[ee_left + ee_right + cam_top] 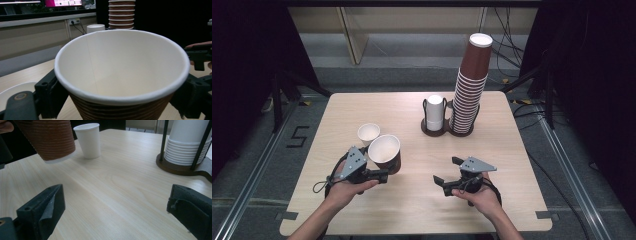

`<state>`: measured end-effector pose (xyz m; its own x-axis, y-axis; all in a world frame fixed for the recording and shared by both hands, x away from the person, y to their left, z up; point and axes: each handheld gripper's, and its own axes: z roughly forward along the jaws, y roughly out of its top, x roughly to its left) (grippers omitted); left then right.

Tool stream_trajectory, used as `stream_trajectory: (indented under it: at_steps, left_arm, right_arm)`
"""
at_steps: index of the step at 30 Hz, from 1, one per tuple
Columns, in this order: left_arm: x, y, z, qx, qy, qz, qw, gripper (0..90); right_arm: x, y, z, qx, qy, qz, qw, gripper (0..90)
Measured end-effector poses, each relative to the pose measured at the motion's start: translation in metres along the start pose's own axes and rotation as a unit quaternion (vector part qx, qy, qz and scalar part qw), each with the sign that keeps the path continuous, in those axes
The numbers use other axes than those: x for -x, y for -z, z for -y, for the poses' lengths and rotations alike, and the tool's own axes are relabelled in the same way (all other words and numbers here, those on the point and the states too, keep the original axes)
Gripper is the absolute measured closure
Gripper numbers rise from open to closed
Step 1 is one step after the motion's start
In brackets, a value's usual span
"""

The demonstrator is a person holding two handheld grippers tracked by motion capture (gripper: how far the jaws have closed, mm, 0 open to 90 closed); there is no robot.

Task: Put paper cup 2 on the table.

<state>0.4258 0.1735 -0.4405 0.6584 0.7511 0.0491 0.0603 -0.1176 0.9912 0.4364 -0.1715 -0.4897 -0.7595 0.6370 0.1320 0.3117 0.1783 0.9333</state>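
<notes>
My left gripper (383, 173) is shut on a brown ribbed paper cup (385, 153) with a white inside. It holds the cup tilted and lifted off the table, left of centre. In the left gripper view the cup (120, 75) sits between the two black jaws. A single white paper cup (368, 133) stands upright just behind it on the table. My right gripper (446, 170) rests low over the front right of the table, open, with nothing between its jaws. In the right gripper view, the brown cup (50, 140) hangs above the wood beside the white cup (88, 140).
A dark two-slot holder (436, 131) stands at the back centre. It carries a short stack of white cups (435, 112) and a tall stack of brown cups (469, 87). Bare light wood (422, 195) lies between my grippers. The table edges drop to a grey floor.
</notes>
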Motion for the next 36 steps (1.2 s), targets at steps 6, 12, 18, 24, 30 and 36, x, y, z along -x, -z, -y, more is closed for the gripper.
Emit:
stream_trajectory:
  at_steps: [6, 12, 18, 24, 30, 36]
  left_arm:
    - [-0.012, 0.014, 0.004, -0.004, 0.012, -0.026, 0.9996, 13.1]
    - [-0.027, 0.027, 0.012, -0.01, 0.018, -0.056, 0.9982, 13.1]
    - [-0.045, 0.041, 0.021, -0.017, 0.025, -0.091, 0.9954, 13.1]
    - [-0.066, 0.046, 0.028, -0.03, 0.029, -0.134, 0.9901, 13.0]
    - [-0.083, 0.041, 0.034, -0.039, 0.041, -0.16, 0.9855, 12.8]
    - [-0.099, 0.027, 0.041, -0.049, 0.045, -0.177, 0.982, 12.4]
  right_arm:
    - [-0.001, 0.001, 0.001, -0.005, -0.011, 0.003, 0.9999, 2.4]
    - [0.0, 0.001, 0.001, -0.003, -0.012, 0.004, 0.9999, 2.8]
    - [0.0, 0.001, 0.002, -0.005, -0.02, 0.002, 0.9998, 3.3]
    - [0.001, 0.001, 0.002, 0.0, -0.004, 0.009, 0.9999, 3.7]
    - [0.001, 0.002, 0.002, -0.003, -0.023, 0.002, 0.9997, 3.9]
    - [0.0, 0.001, 0.002, -0.002, -0.023, 0.007, 0.9997, 4.1]
